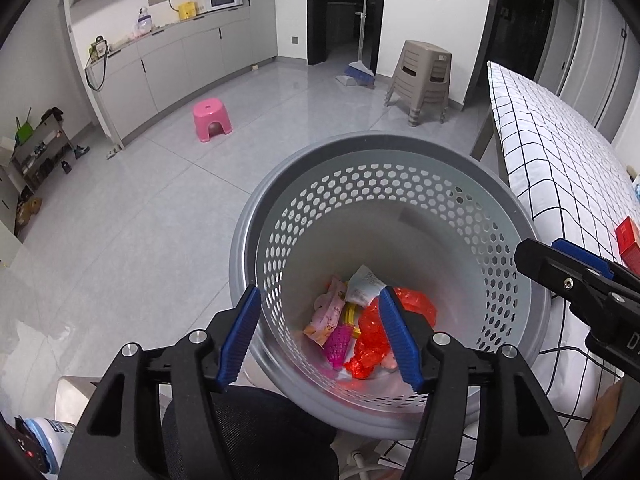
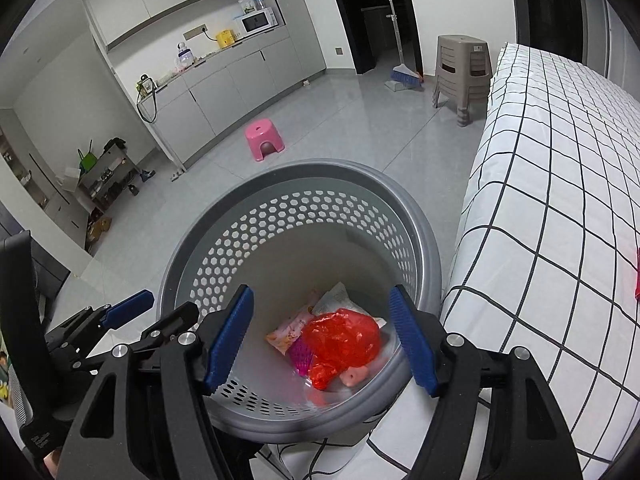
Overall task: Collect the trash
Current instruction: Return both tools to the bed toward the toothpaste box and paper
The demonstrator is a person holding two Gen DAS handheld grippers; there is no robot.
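A grey perforated waste basket (image 1: 256, 248) stands on the floor beside the bed; it also shows in the right wrist view (image 2: 424, 240). Inside lie a red plastic bag (image 1: 372, 332) (image 2: 340, 340), a pink snack wrapper (image 1: 326, 316) (image 2: 286, 330), a white wrapper (image 1: 362, 284) and a magenta mesh piece (image 1: 340, 344). My left gripper (image 1: 320, 336) is open and empty above the basket's near rim. My right gripper (image 2: 322, 336) is open and empty over the basket. The right gripper also shows in the left wrist view (image 1: 576, 280), and the left gripper in the right wrist view (image 2: 120, 312).
A bed with a white checked cover (image 2: 560, 184) lies to the right, with a red box (image 1: 628, 236) on it. A pink stool (image 1: 211, 118), stacked brown stools (image 1: 424, 76) and a broom (image 1: 360, 68) stand on the grey tiled floor. Cabinets line the left wall.
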